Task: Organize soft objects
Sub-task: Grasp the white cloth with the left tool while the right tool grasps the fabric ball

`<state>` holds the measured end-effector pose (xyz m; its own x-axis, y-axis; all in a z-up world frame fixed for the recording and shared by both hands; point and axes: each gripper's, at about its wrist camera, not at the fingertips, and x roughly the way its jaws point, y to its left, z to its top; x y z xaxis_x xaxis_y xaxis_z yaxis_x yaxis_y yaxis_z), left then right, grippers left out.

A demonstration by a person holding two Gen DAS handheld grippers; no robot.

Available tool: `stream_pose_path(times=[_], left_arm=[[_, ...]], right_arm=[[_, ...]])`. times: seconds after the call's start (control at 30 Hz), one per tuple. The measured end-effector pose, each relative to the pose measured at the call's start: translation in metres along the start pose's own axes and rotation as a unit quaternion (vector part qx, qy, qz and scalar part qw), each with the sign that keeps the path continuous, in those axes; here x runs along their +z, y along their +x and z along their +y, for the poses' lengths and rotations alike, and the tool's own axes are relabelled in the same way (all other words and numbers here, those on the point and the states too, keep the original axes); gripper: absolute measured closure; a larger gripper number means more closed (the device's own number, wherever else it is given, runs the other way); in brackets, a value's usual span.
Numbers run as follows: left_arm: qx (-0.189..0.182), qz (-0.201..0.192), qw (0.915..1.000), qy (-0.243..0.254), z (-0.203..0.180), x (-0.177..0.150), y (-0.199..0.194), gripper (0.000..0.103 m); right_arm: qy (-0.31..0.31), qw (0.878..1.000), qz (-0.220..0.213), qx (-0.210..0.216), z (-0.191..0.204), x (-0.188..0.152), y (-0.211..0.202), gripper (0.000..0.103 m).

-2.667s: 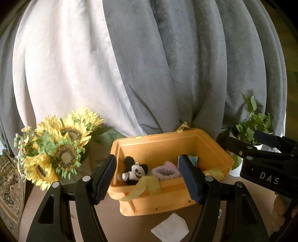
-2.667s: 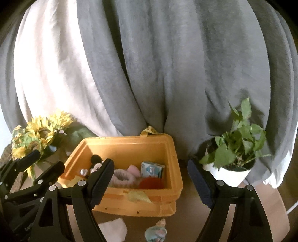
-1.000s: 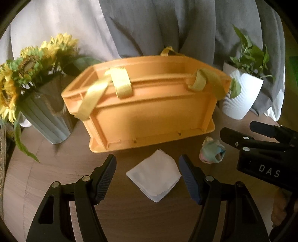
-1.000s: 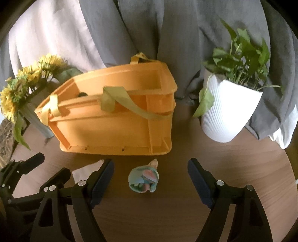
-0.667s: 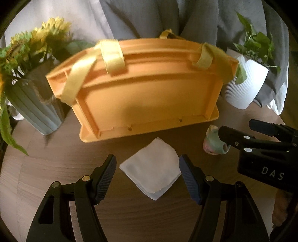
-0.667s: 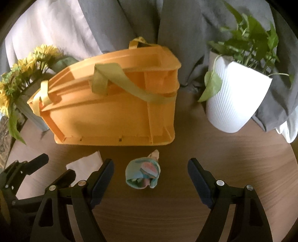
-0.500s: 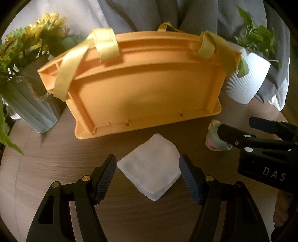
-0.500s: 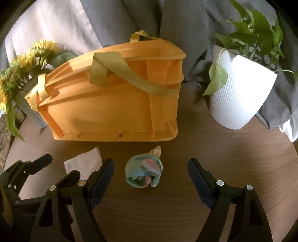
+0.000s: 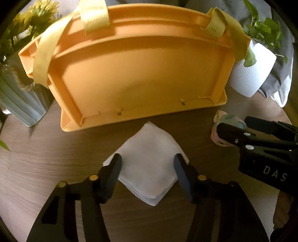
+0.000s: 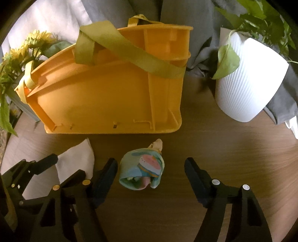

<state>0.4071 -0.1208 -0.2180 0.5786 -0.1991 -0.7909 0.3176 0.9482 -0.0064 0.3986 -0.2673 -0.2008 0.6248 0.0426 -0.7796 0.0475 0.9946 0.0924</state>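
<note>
The left tool (image 9: 147, 163) is seen low over the round brown wooden surface (image 9: 46, 149), its jaws partly spread and just narrowed, with the folded white square cloth (image 9: 149, 158) lying flat between and beneath them. The dark pads appear to rest at the cloth's side corners; no lift or pinch of the fabric is visible. The right tool (image 10: 150, 167) is likewise held partly spread, its jaws also just drawn closer, and the small rolled pastel fabric bundle with a printed pattern (image 10: 142, 170) is framed between them. The bundle sits close to the left pad and clear of the right one, so nothing is gripped. Both soft things lie on the surface just in front of the large orange plastic crate with yellow-green fabric straps (image 10: 111, 93), cloth to the left and bundle to the right. A white ribbed pot with a leafy green plant (image 10: 247, 83) is noted right of the crate, and yellow artificial sunflowers (image 10: 22, 54) left of it, against grey and white drapes (image 10: 177, 13).
</note>
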Motion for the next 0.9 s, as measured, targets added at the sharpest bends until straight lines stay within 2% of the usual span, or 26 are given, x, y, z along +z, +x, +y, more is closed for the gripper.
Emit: stream_pose_path(times=[0.27, 0.33, 0.4, 0.57, 0.9], left_arm=[[-0.002, -0.004, 1.0, -0.004, 0.0, -0.003, -0.002, 0.077], [-0.004, -0.004, 1.0, -0.007, 0.003, -0.003, -0.004, 0.087], [-0.009, -0.003, 0.9999, -0.01, 0.004, -0.003, -0.005, 0.093], [-0.011, -0.009, 0.9999, -0.01, 0.005, 0.0, -0.011, 0.095], [-0.007, -0.049, 0.9987, -0.008, 0.012, 0.0, -0.048, 0.095]], right_arm=[[-0.001, 1.0, 0.004, 0.007, 0.004, 0.002, 0.004, 0.051], [0.0, 1.0, 0.002, 0.007, 0.005, 0.002, 0.004, 0.053], [0.0, 1.0, 0.002, 0.008, 0.004, 0.001, 0.005, 0.055], [0.003, 1.0, -0.001, 0.012, 0.002, -0.003, -0.001, 0.058], [0.007, 0.999, -0.026, 0.017, 0.01, -0.003, -0.031, 0.059]])
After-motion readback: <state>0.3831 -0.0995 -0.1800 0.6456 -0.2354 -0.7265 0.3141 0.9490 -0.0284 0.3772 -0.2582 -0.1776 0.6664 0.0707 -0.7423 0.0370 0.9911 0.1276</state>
